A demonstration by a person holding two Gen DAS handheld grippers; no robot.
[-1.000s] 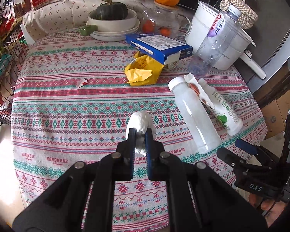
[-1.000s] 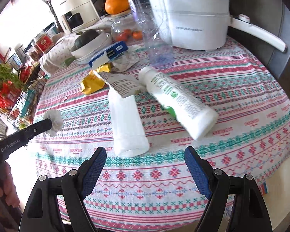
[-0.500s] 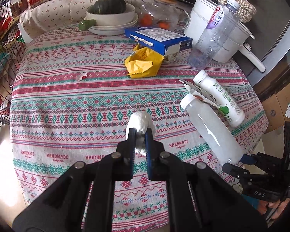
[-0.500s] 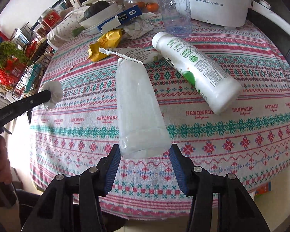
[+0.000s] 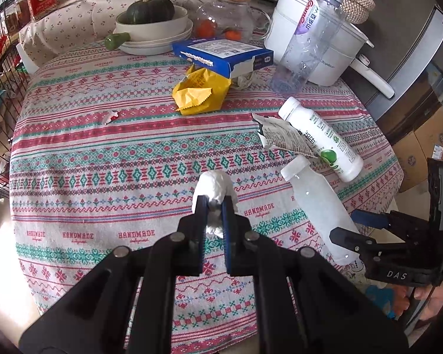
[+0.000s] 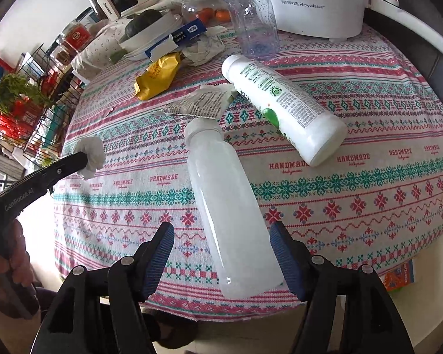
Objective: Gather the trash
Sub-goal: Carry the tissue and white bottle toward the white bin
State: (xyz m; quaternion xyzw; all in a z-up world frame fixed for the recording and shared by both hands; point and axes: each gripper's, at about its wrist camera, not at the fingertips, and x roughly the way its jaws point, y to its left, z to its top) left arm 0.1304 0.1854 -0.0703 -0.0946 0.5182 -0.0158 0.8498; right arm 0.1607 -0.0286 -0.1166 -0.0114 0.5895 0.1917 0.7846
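Since a second ago the right tongs (image 6: 221, 253) have come in over the near edge of the desk (image 6: 369, 206) to straddle the frosted white bottle (image 6: 224, 206), which has shifted from beside the labelled bottle to lie with its base past the near edge and its cap pointing toward the middle. Its jaws are now opening; the bottle's lower body sits between the blue pads (image 6: 286, 261), the right pad just beside or touching its side and the left pad clearly apart from it, so the bottle is not clamped. In the left wrist view the same bottle (image 5: 319, 206) lies near the desk's right edge with the right tongs (image 5: 348, 227) at its base.

The left tongs (image 5: 212, 221) are nearly closed, pinching a crumpled white tissue wad (image 5: 215, 194) above the near part of the cloth; the wad (image 6: 91, 153) shows at the tip of the black fingers in the right wrist view as well.

Other trash lies on the desk: a labelled white bottle (image 6: 283, 109) on its side, a torn printed wrapper (image 6: 200, 103) touching its neck, a yellow packet (image 5: 199, 93) toward the far edge, and a clear plastic bottle (image 5: 307, 41) leaning against the white pot (image 5: 333, 50).
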